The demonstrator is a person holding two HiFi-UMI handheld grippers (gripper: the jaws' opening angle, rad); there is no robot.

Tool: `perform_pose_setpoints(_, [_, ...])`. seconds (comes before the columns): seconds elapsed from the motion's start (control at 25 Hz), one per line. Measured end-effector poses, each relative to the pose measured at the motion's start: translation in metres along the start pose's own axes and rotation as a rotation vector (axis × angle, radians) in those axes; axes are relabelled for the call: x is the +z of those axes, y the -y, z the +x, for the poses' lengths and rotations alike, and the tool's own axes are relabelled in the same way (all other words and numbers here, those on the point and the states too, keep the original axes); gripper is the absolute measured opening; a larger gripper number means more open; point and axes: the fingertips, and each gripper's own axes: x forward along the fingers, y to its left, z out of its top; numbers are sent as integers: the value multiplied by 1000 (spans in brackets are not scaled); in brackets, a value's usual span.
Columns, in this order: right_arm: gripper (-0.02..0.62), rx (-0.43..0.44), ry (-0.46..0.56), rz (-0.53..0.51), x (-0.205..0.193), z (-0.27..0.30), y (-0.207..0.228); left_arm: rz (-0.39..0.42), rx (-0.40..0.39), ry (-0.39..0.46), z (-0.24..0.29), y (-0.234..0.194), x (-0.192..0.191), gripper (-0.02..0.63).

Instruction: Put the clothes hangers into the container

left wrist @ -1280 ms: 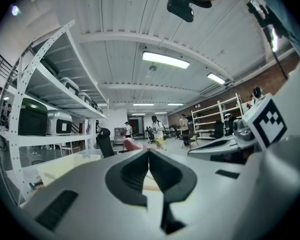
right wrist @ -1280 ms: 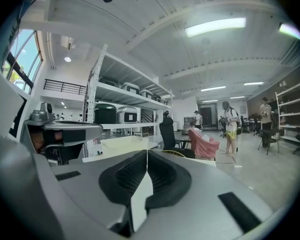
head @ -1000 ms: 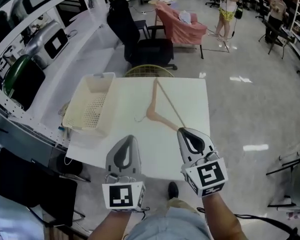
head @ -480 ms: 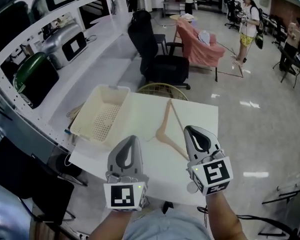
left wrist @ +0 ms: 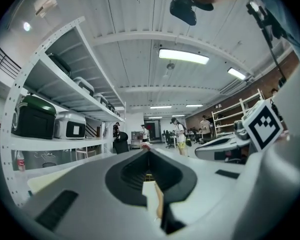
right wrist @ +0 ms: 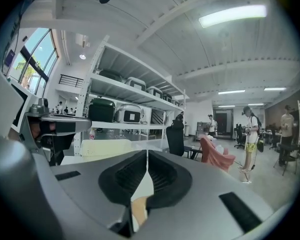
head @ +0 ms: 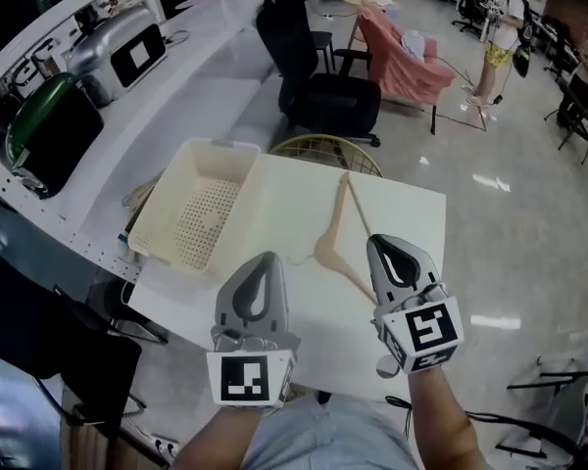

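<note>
In the head view a table (head: 412,223) fills the middle of the frame. A container (head: 219,145) sits on its left part, reaching from the far left corner towards the near edge. A hanger (head: 325,253) lies flat on the table, right of the container and apart from it. One of its arms runs up towards the far edge, and its hook points left. At the lower middle, the left gripper (head: 265,258) is over the table's near part, below the hook. The right gripper (head: 380,243) is beside it, its tip at the hanger's near arm. Behind the far edge stand a round object (head: 323,150) and, further up, an office chair (head: 323,106). An armchair (head: 407,62) is at the upper right, and shelving (head: 69,76) runs along the upper left.
</note>
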Motion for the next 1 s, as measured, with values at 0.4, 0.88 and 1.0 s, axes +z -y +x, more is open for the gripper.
perform_pose_setpoints(0.4, [12,17,-127,36,-54,46,9,-71,-37,-65,49,-17,-34,12])
perform_pose_setpoints(0.88, [132,115,-386,100,-165,81,-14,-141,-78,-192,82,-24,-91,12])
perform_pose_setpoints(1.0, [149,127,-436,79,-192,90,-16,-159,-82,-218,92,-26,-111,12])
